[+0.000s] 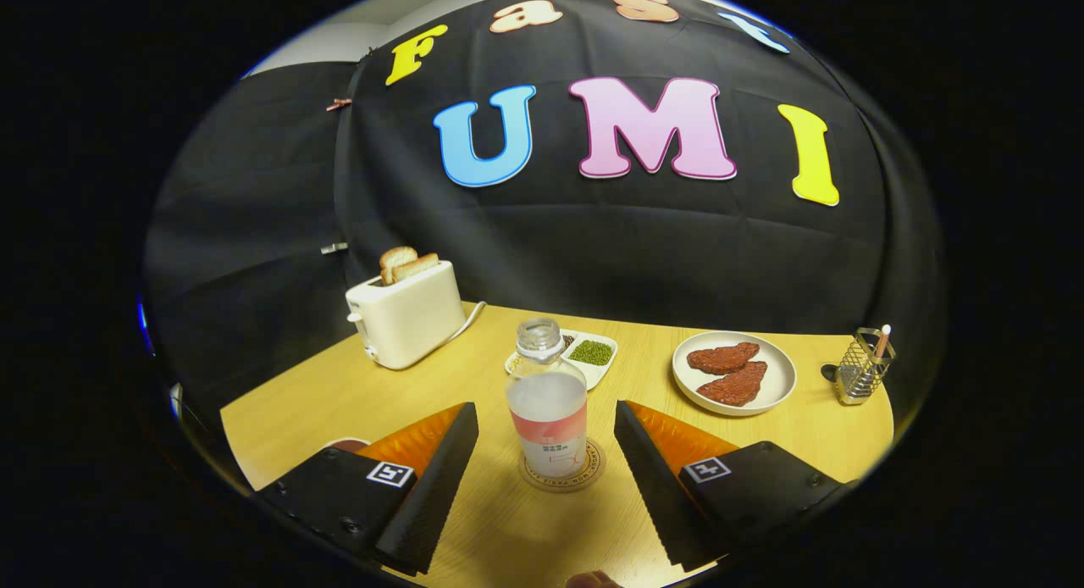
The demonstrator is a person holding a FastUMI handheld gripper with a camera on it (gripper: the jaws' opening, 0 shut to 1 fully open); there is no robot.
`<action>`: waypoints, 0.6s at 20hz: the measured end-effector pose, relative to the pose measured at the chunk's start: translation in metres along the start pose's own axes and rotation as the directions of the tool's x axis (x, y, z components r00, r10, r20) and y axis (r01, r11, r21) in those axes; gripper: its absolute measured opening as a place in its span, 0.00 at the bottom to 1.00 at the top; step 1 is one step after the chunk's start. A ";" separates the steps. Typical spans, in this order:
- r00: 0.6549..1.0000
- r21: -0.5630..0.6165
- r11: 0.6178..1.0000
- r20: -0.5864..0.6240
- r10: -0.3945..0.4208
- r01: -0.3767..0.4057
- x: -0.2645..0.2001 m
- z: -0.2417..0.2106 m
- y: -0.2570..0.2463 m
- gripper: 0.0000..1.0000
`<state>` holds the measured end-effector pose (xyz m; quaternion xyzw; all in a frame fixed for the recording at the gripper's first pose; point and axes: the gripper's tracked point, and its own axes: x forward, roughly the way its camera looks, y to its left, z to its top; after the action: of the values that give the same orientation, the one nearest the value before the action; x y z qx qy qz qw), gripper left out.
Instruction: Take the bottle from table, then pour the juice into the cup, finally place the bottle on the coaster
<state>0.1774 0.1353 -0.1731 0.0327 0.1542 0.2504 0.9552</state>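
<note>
A toaster (406, 321) stands far left on the table (339, 402). The gripper (546, 478) is spread wide, touching nothing. The bottle (547, 402) stands upright on the coaster (561, 479), centred between the fingers, cap up, long axis vertical. A plate (735, 373) lies to the right.

The table (339, 393) is light wood-grain laminate with a smooth, slightly satin finish. At 12 o'clock from the spread fingers of the gripper (546, 452), clear of both, the bottle (547, 402) is clear glossy plastic with a paper-like label, upright on a matt coaster (584, 479). At 11 o'clock the toaster (406, 317) is smooth matt plastic; at 2 o'clock the plate (779, 385) is smooth and glazed, and beyond it the holder (860, 372) is shiny metal wire.
</note>
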 end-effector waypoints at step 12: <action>0.919 0.017 0.953 0.259 -0.296 0.303 -0.187 0.134 -0.073 0.99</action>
<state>0.0982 -0.0179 -0.0037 0.0299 0.0285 0.0968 0.9944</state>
